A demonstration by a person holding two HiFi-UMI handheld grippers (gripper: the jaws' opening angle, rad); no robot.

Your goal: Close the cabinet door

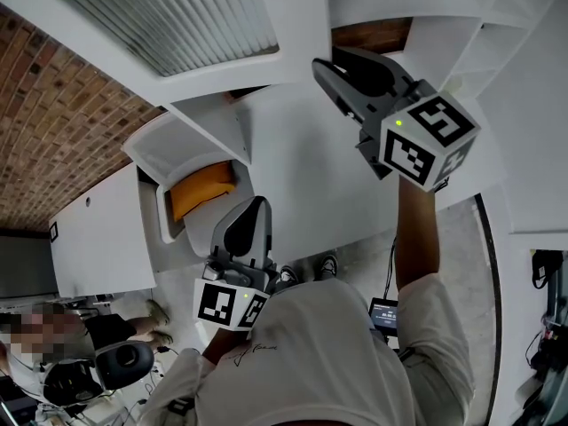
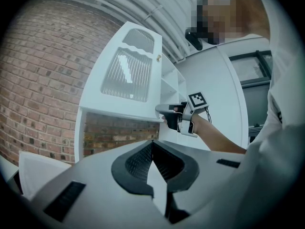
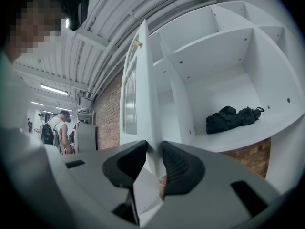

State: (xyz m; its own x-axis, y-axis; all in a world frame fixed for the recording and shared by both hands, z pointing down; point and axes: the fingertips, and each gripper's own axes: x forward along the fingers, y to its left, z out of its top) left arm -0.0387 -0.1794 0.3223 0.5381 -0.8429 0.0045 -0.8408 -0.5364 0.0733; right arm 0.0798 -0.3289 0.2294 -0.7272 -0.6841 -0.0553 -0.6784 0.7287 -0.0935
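Right gripper [image 3: 153, 146] was clamped on the lower edge of the one cabinet door [image 3: 140, 80], which stood swung open and edge-on to it, just beside the open shelves [image 3: 214, 51]. Left gripper [image 2: 152, 143] hung lower, well apart from the door, jaws together on nothing. Between the right jaws the gripped edge was hidden. One dark bundle [image 3: 233, 118] lay on a shelf.

Bright, even indoor light; ceiling strips [image 3: 53, 88] glow. Gripper views bend at edges, corners black, foreground soft. Shadows faint.
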